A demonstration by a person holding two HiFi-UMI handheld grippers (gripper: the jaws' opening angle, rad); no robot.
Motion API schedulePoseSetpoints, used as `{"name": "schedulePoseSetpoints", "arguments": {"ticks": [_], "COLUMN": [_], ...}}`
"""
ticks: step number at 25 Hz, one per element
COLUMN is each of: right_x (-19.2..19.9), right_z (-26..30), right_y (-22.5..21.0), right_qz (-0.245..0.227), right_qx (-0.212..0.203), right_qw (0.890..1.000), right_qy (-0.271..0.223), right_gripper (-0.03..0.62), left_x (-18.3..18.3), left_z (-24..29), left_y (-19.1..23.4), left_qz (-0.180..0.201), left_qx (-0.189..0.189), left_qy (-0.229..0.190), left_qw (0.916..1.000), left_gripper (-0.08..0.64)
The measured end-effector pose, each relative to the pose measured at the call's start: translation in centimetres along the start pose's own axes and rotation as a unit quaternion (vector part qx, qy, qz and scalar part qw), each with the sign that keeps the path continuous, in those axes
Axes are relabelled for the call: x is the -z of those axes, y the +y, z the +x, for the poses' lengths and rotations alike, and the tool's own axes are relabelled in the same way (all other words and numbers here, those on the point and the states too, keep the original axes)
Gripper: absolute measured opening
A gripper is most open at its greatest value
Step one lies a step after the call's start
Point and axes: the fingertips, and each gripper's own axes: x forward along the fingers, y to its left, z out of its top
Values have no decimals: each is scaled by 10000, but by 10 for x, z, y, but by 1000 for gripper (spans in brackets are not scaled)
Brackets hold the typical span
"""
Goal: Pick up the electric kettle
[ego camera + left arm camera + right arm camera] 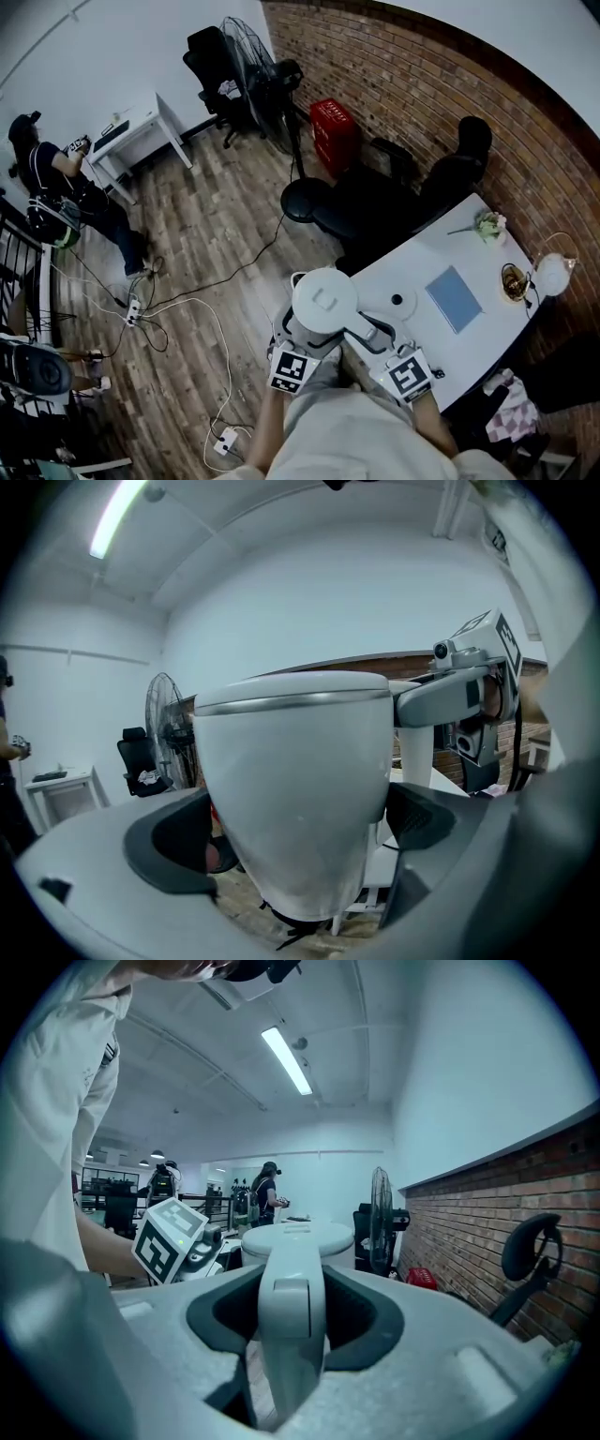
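Observation:
The white electric kettle (323, 300) hangs in the air just off the left end of the white table (441, 248), above the wooden floor. My left gripper (298, 333) is shut on the kettle's round body (295, 799), one dark pad (173, 841) on either side. My right gripper (375, 333) is shut on the kettle's grey handle (292, 1316), which runs straight between the jaws up to the lid (298, 1235). A small round black-centred base (398, 301) stays on the table. The right gripper's marker cube (487, 639) shows past the kettle in the left gripper view.
On the table lie a blue notebook (455, 298), a glass pot (514, 281), a white lamp (553, 274) and a small plant (489, 225). Black chairs (450, 173), a standing fan (251, 70) and a red box (335, 131) stand beyond. Cables and a power strip (225, 439) cross the floor. A person (56, 187) stands at a far desk.

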Motion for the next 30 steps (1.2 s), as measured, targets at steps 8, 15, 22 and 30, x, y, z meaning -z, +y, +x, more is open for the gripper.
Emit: {"name": "schedulePoseSetpoints", "arguments": {"ticks": [8, 15, 22, 30], "right_x": [-17, -32, -38, -50], "right_z": [20, 29, 39, 41], "right_y": [40, 66, 82, 84], "right_qz": [-549, -670, -785, -804], "right_qx": [-791, -1163, -1349, -1407], "right_qw": [9953, 9909, 9876, 9865], "right_qy": [80, -40, -169, -215], "right_gripper": [172, 172, 172, 172], "left_x": [6, 7, 12, 2], "left_z": [-53, -86, -103, -110], "left_y": [25, 35, 45, 51], "left_qz": [-189, -250, -268, -245], "left_qx": [-683, -1034, -1248, -1342], "left_qy": [83, 112, 87, 60], "left_qw": [9975, 9943, 9918, 9906], "left_gripper": [572, 572, 572, 572]}}
